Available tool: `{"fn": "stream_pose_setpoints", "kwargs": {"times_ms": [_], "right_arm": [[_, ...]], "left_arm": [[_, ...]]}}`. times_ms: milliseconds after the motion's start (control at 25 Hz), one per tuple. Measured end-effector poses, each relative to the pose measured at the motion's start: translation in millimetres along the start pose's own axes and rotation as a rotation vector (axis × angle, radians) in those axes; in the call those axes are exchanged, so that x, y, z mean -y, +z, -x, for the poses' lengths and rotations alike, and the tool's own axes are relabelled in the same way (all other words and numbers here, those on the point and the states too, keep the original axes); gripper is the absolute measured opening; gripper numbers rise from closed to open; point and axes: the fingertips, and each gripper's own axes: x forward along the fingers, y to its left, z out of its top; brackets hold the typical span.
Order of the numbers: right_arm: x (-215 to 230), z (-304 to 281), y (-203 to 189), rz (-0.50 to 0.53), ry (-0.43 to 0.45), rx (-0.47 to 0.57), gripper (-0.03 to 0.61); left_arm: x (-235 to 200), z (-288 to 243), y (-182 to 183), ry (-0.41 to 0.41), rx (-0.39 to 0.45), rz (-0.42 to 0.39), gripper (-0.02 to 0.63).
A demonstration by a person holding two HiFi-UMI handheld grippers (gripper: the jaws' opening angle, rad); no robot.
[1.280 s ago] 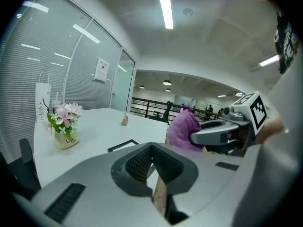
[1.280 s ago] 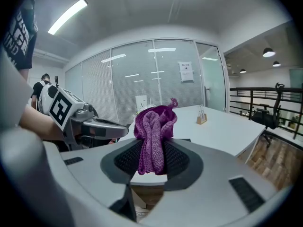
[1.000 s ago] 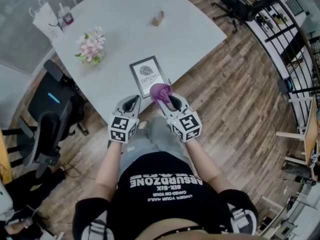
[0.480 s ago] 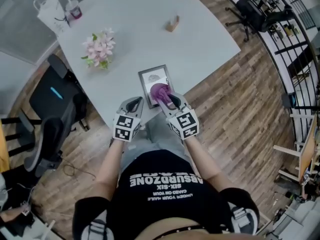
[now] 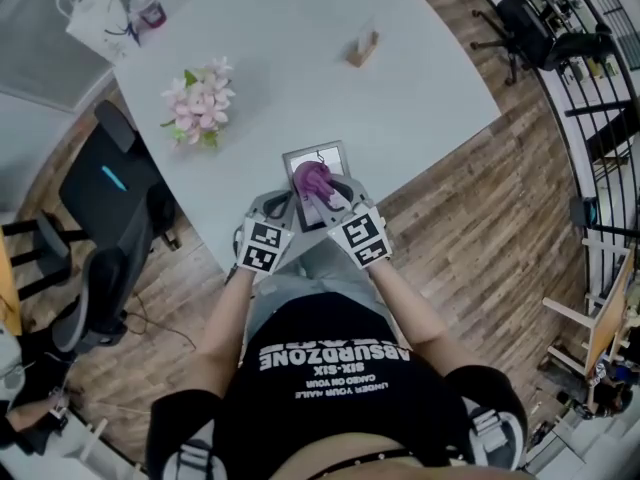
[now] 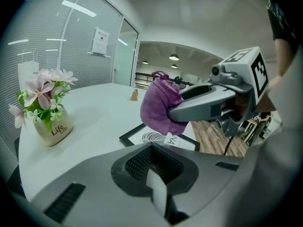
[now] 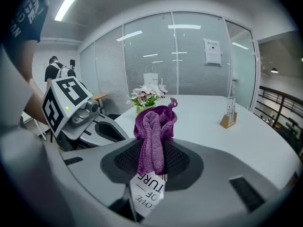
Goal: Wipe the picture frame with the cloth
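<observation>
A black picture frame (image 5: pixel 322 152) with a white print lies flat near the front edge of the white table (image 5: pixel 300 58). My right gripper (image 5: pixel 322 196) is shut on a bunched purple cloth (image 5: pixel 310 178), which sits on the middle of the frame. In the right gripper view the cloth (image 7: pixel 152 126) sticks up from the jaws, and the frame's lettering (image 7: pixel 147 193) shows below it. My left gripper (image 5: pixel 277 206) is at the frame's lower left edge, shut, with nothing seen in it. The left gripper view shows the frame (image 6: pixel 154 137) just ahead, with the cloth (image 6: pixel 161 105) above it.
A pot of pink flowers (image 5: pixel 198 103) stands at the table's left. A small wooden card stand (image 5: pixel 362 48) is at the far right. A paper bag (image 5: pixel 95 18) and a cup (image 5: pixel 148 10) sit at the far left corner. A black office chair (image 5: pixel 110 188) stands left of the table.
Both grippers have moved forward over the table. The cloth went from the frame's near edge onto its middle. The left gripper came up to the frame's left side.
</observation>
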Motion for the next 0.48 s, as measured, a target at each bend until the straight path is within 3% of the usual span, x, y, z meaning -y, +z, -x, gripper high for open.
{"fn": "stream_pose_setpoints", "kwargs": {"times_ms": [480], "right_arm": [[14,-59,-10,0.056,0.083,-0.092,0.132]], "left_arm": [[-4,-39,-28,-0.022,-0.134,-0.048,0.015]]}}
